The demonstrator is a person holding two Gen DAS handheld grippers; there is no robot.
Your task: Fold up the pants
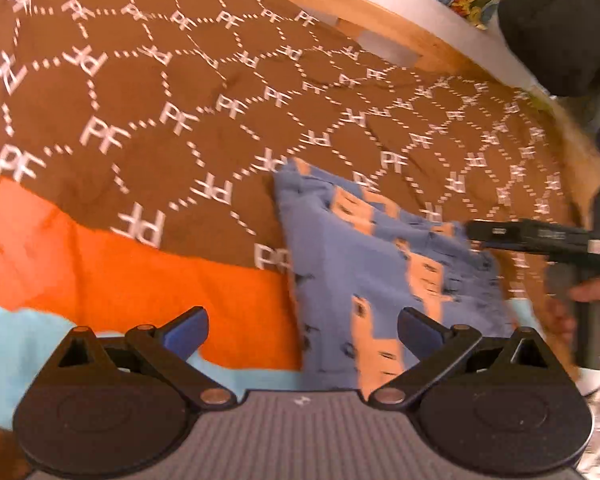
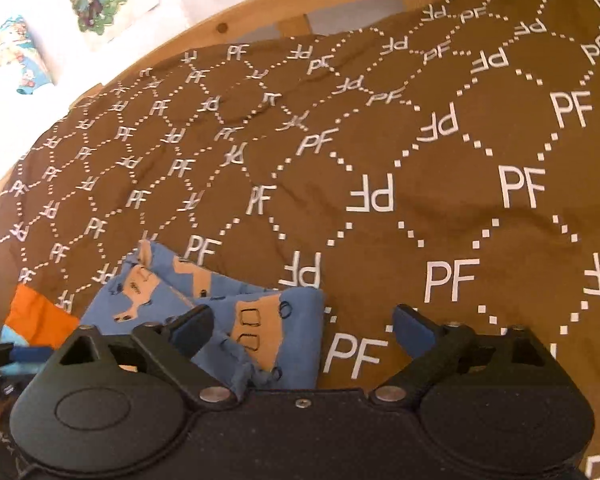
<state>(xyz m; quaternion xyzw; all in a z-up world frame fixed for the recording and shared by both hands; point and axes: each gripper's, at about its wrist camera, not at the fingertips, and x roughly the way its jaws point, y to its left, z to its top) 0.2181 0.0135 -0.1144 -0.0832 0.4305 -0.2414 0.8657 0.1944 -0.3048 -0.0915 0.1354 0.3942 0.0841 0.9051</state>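
Both grippers, left gripper (image 1: 302,330) and right gripper (image 2: 303,328), gape empty; pants (image 2: 220,312) lie folded compact on bedspread (image 2: 420,168), seemingly nearly finished.

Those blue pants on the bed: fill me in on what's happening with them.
A person is folding small blue pants with tan animal prints on a brown bedspread printed with PF letters. The pants lie bunched in a folded bundle. Both handheld tools have their jaws open and hold nothing: the left gripper hovers near the pants and an orange cloth, the right gripper just above the bundle's edge.
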